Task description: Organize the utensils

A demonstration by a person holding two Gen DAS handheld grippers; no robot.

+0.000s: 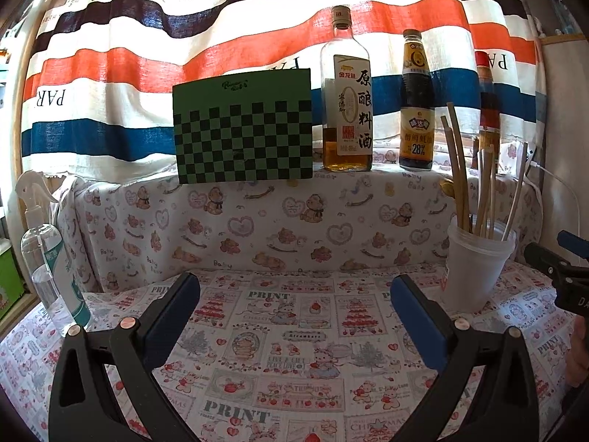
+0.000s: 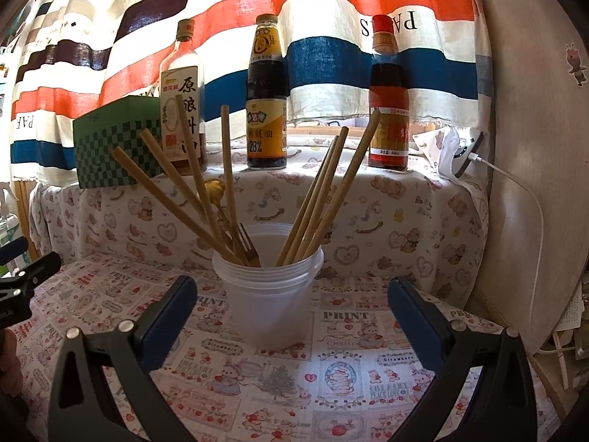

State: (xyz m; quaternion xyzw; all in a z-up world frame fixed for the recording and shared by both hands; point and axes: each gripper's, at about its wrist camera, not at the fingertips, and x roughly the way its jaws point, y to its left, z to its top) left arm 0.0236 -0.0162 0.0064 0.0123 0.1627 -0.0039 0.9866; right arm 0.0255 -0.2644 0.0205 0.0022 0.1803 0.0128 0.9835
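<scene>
Left-wrist view: left claw (image 1: 294, 294) gapes wide, empty, over the patterned desk (image 1: 287, 350); the translucent white plastic cup (image 1: 476, 269) of bamboo chopsticks (image 1: 460, 169) stands far right. Right-wrist view: right claw (image 2: 292, 294), wide and empty, faces the cup (image 2: 268, 294); a clumsy nudge could topple it.

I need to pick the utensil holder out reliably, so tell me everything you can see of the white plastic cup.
The white plastic cup is translucent, and its layered rim looks like several cups nested together. It stands upright on the printed tablecloth, in front of the cloth-covered ledge. Inside, wooden chopsticks fan out to both sides, with a fork tines-up and a gold-coloured utensil behind. The right gripper faces it, open, touching nothing.
</scene>
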